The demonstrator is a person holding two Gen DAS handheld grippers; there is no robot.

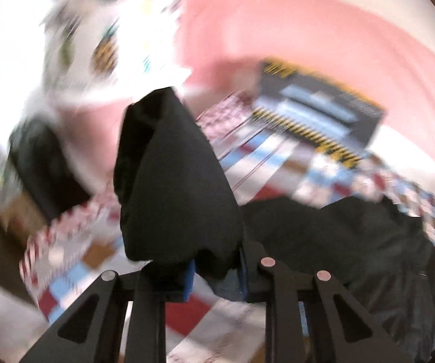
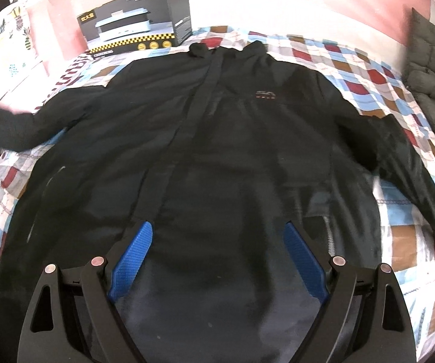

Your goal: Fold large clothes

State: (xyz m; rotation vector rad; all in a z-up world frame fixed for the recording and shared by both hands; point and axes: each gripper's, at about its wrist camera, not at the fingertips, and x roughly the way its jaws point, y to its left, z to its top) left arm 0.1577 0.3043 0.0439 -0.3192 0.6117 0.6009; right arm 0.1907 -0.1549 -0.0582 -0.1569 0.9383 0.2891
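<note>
The jacket (image 2: 217, 139) lies almost fully spread, front up, on the bed (image 2: 353, 60), so folding has barely begun: the left tool (image 1: 214, 272) grips one sleeve (image 1: 169, 181), while the right tool (image 2: 217, 257) hangs open over the hem.

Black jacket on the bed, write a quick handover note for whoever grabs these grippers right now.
Left gripper: shut on the jacket's sleeve, holding it up off the checked bedspread.
Right gripper: jaws open, empty, above the lower front of the black jacket.
Jacket lies face up and spread, other sleeve still out flat.
Done: nothing folded yet.
Left: lay both sleeves across the front, then fold the body.
</note>
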